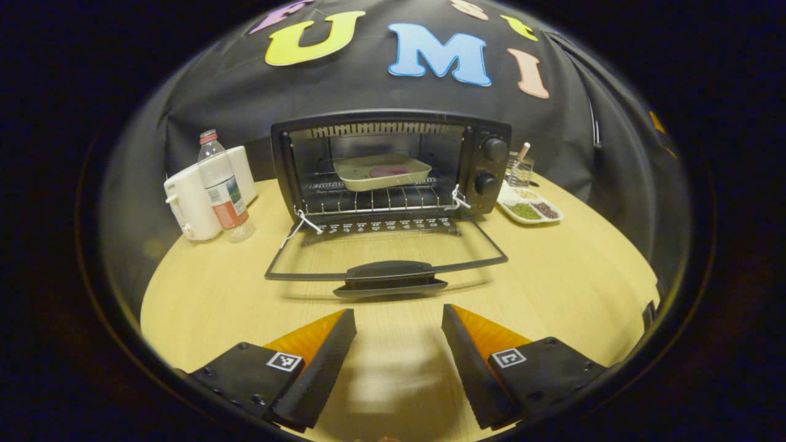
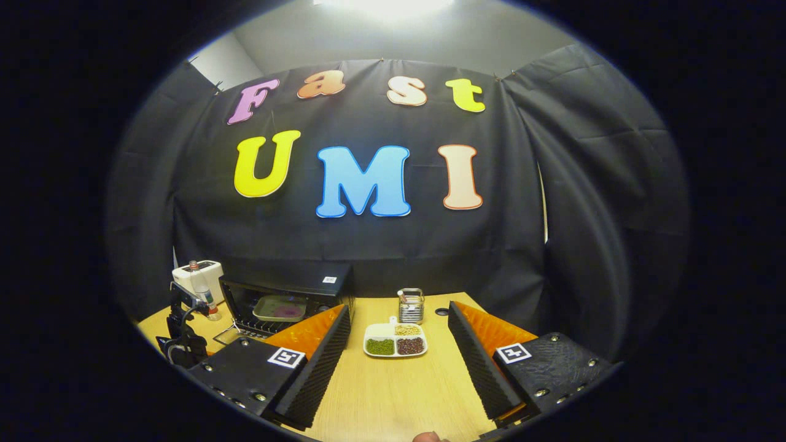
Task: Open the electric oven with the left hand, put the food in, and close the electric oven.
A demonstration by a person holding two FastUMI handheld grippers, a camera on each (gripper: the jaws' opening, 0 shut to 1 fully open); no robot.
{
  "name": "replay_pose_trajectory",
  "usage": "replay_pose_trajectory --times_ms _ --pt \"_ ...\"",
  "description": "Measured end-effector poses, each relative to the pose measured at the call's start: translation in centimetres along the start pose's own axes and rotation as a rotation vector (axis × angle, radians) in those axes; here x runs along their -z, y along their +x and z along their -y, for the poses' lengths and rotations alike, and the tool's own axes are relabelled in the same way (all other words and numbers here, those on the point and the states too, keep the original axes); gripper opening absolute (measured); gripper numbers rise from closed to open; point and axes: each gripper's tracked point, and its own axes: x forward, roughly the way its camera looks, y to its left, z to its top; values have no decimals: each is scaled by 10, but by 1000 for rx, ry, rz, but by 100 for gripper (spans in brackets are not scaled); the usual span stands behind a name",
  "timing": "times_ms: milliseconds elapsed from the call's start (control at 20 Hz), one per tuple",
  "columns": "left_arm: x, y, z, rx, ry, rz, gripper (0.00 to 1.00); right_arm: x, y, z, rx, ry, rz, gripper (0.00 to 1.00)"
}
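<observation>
Facing the oven: the left gripper (image 1: 398,344) is held low over the table (image 1: 552,288), jaws spread wide with nothing between them.
Right gripper (image 2: 399,356): held wide apart and empty above the same table, a divided dish (image 2: 395,339) seen just past its fingertips.
Oven door (image 1: 387,270): dropped flat toward the left gripper, a glass pane in a dark frame, its moulded handle nearest the fingers.
Electric oven (image 1: 393,162): set beyond the door, a boxy black metal body with two round knobs at its right.
Food (image 1: 388,171): a dark round piece is seen in a pale rectangular tray (image 1: 381,172), resting on the wire rack inside the oven.
Far left: a clear plastic bottle (image 1: 222,187) stands against a white appliance (image 1: 187,202).
</observation>
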Motion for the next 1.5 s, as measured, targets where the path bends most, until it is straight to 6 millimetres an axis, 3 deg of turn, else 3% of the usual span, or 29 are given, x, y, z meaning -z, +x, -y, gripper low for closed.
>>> replay_pose_trajectory --times_ms 100,200,250,350,500,650,750,800,850,1050,1250,1350,1500 --pt "5 12 4 -10 0 -23 96 -4 -8 8 37 -33 12 97" --pt "9 22 5 -16 -6 -45 100 -3 -15 17 67 -57 14 97" --pt "9 26 4 -18 -13 -46 96 -3 -19 19 74 -64 14 97" --pt "5 33 2 -33 -13 -38 100 -2 -24 25 90 -78 10 97" --pt "0 45 0 -58 -34 -11 96 0 -27 32 120 -130 7 95" --pt "-4 38 -2 -65 -34 3 99 -5 -31 30 114 -147 17 95" --pt "-6 36 -2 -73 -32 8 92 -5 -32 30 111 -144 17 95" --pt "-9 33 -2 -76 -28 17 95 -5 -32 29 109 -138 19 95" --pt "-14 28 -2 -76 -26 39 99 -4 -31 27 103 -129 19 95" --pt "-42 16 -3 -65 -33 105 91 5 -26 20 80 -122 6 95" --pt "-70 4 -6 -57 -63 157 99 11 -26 12 58 -108 0 95" --pt "-86 0 -7 -50 -86 187 92 15 -23 10 59 -114 -9 95" --pt "-114 -2 -10 -46 -80 241 95 17 -19 9 55 -115 -16 95"
